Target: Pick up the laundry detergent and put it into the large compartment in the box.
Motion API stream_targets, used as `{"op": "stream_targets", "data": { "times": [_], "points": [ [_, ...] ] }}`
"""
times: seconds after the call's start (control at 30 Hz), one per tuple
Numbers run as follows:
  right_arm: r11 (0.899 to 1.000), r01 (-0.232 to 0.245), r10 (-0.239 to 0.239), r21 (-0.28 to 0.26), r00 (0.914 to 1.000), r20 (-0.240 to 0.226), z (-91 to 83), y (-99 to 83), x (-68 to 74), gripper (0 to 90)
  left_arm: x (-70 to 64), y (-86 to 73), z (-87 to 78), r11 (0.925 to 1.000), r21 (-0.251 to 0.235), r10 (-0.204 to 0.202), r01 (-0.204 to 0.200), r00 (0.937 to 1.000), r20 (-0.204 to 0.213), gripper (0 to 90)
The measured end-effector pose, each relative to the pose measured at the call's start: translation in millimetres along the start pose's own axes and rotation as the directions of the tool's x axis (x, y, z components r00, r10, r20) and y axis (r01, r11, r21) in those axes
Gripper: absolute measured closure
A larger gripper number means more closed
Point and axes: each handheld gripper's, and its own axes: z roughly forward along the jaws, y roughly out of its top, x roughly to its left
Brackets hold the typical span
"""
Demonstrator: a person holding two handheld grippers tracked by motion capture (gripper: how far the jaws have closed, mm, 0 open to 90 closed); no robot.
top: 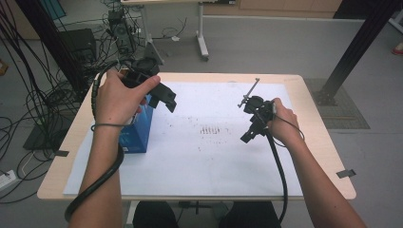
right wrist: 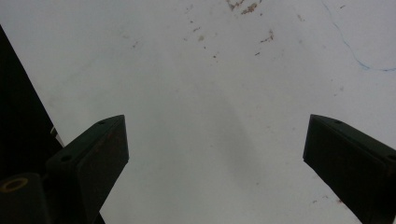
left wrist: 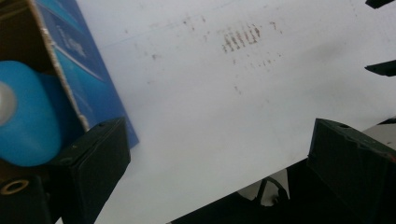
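Legible text: none. Blue box (top: pixel 138 130), left of centre in the high view: pale printed markings on its side, too blurred to read; likewise at upper left of the left gripper view. White paper sheet (top: pixel 214 156), frame centre: brown smudge rows, not characters.

Blue box (top: pixel 138 130), white paper (top: pixel 214 156) brown-speckled, black grippers

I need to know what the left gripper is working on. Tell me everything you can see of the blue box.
The blue box looks like printed cardboard, blue outside with a brown inner wall. It stands open-topped on the white sheet at the table's left side, under the left gripper. In the left gripper view a light-blue rounded thing sits inside. Whether the gripper touches the box is unclear.
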Motion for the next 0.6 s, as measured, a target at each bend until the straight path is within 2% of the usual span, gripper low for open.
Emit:
{"op": "stream_targets", "data": {
  "times": [0.13,0.27,0.33,0.4,0.47,0.6],
  "points": [
    [1.0,-0.003,0.003,-0.002,1.0,0.0,0.2,-1.5,-1.0,6.6,-11.8,-1.9,7.5,0.9998,-0.002,0.019,-0.019,0.9998,-0.007,6.2],
    [1.0,-0.015,0.015,-0.004,0.9999,0.004,0.1,-3.6,-2.6,6.5,-25.0,-6.2,18.0,0.9992,0.001,0.039,-0.039,0.9991,0.018,6.5],
    [1.0,-0.015,0.015,-0.008,0.9999,0.001,0.8,-4.5,-3.4,6.5,-37.0,-8.6,28.7,0.997,0.025,0.073,-0.074,0.9967,0.037,6.9],
    [1.0,-0.013,0.013,-0.007,0.9999,0.0,1.5,-4.8,-3.5,6.5,-39.3,-9.0,30.9,0.9963,0.027,0.081,-0.082,0.996,0.039,6.9],
    [1.0,-0.021,0.021,-0.005,0.9998,-0.002,1.8,-5.2,-3.3,6.5,-48.2,-9.0,39.3,0.9947,0.032,0.097,-0.098,0.9939,0.053,6.9],
    [1.0,-0.025,0.025,-0.015,0.9997,0.001,0.9,-6.9,-5.0,6.5,-54.8,-8.6,49.2,0.9935,0.039,0.104,-0.107,0.9927,0.061,6.7]
  ]
}}
